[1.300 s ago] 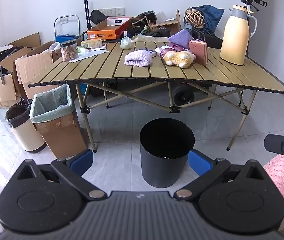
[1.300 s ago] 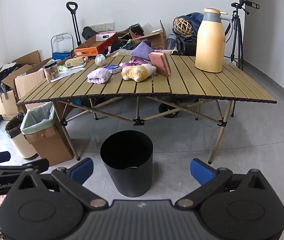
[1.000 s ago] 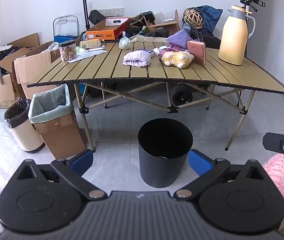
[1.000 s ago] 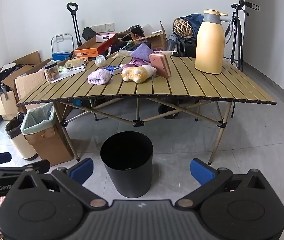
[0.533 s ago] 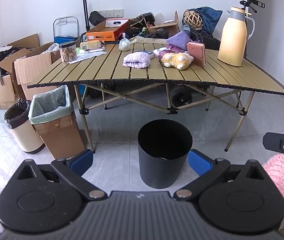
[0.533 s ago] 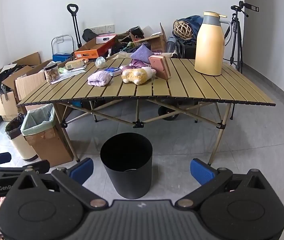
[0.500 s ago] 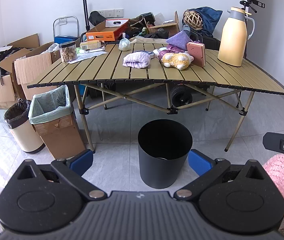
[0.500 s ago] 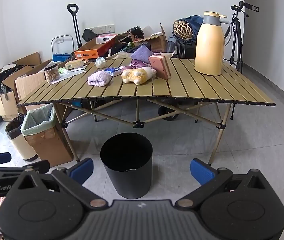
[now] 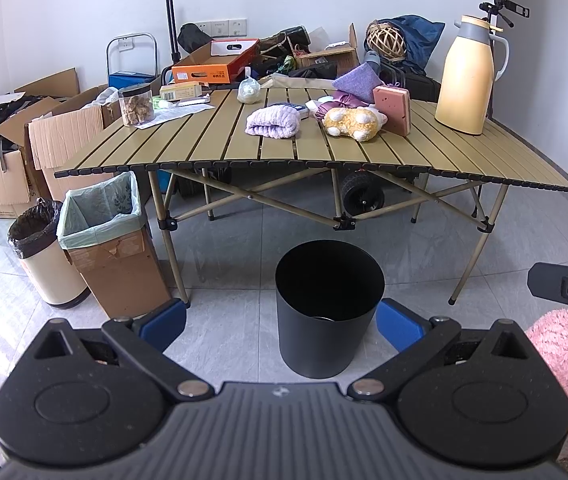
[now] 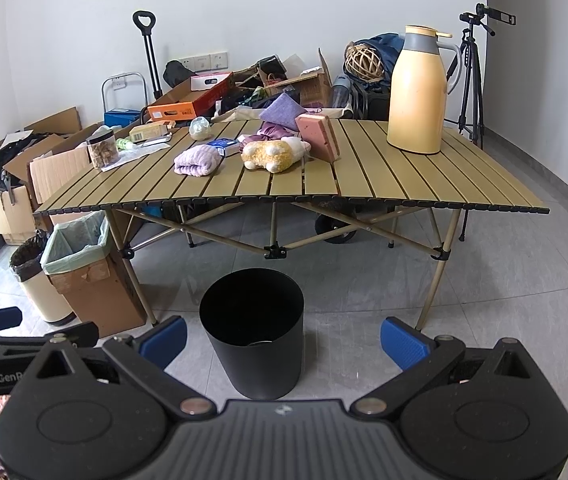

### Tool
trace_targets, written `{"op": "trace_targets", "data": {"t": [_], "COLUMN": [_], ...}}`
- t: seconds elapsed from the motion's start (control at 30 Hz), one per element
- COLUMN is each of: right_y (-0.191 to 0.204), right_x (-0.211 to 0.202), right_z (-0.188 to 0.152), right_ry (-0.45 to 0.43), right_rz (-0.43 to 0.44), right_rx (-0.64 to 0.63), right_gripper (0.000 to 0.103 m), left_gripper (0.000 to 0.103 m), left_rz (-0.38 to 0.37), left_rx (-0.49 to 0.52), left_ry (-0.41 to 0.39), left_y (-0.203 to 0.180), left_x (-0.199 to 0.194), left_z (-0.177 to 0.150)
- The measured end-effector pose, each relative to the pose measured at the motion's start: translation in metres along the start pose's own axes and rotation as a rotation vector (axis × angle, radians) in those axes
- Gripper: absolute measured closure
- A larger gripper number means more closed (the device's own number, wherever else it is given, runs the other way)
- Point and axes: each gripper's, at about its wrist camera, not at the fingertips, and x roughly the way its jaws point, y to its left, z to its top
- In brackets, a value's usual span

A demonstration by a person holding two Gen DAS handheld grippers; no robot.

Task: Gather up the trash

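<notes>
Black bin (image 9: pixel 329 304) stands upright at lower centre, mouth up, before your folding table (image 9: pixel 464 156). Left gripper (image 9: pixel 280 322) and right gripper (image 10: pixel 283 337) gape wide, empty.

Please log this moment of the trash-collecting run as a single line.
phase: approach | left gripper: open, empty | right gripper: open, empty | black bin: on floor before folding table | nothing picked yet

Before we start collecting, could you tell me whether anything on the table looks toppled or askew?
The plush toy lies on its side, and the pink sponge leans tilted beside it. The yellow thermos jug stands upright.
</notes>
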Motion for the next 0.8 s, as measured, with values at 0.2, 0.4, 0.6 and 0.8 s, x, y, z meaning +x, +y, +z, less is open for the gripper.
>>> {"op": "trace_targets", "data": {"t": [0.2, 0.4, 0.6, 0.8], "right_y": [-0.0004, -0.0004, -0.0004, -0.0008], "right_x": [-0.0024, -0.0023, -0.0028, -0.0003], "right_z": [-0.0026, -0.0036, -0.0039, -0.0036], "right_ry": [-0.002, -0.005, -0.007, -0.008], "right_rz": [-0.001, -0.001, -0.001, -0.002], "right_rx": [0.0, -0.001, -0.001, -0.001], "right_gripper": [0.0, 0.0, 0.0, 0.0], "left_gripper": [0.0, 0.0, 0.0, 0.0], "left_rz": [0.0, 0.0, -0.001, -0.001], "left_rx": [0.0, 0.0, -0.001, -0.001], "left_ry": [-0.001, -0.001, -0.002, -0.002], "left_y": [-0.0008, -0.0005, 0.0007, 0.0001], "left_x": [-0.0007, -0.0008, 0.0, -0.0008], "left_z": [0.0001, -0.0002, -0.0006, -0.0004]}}
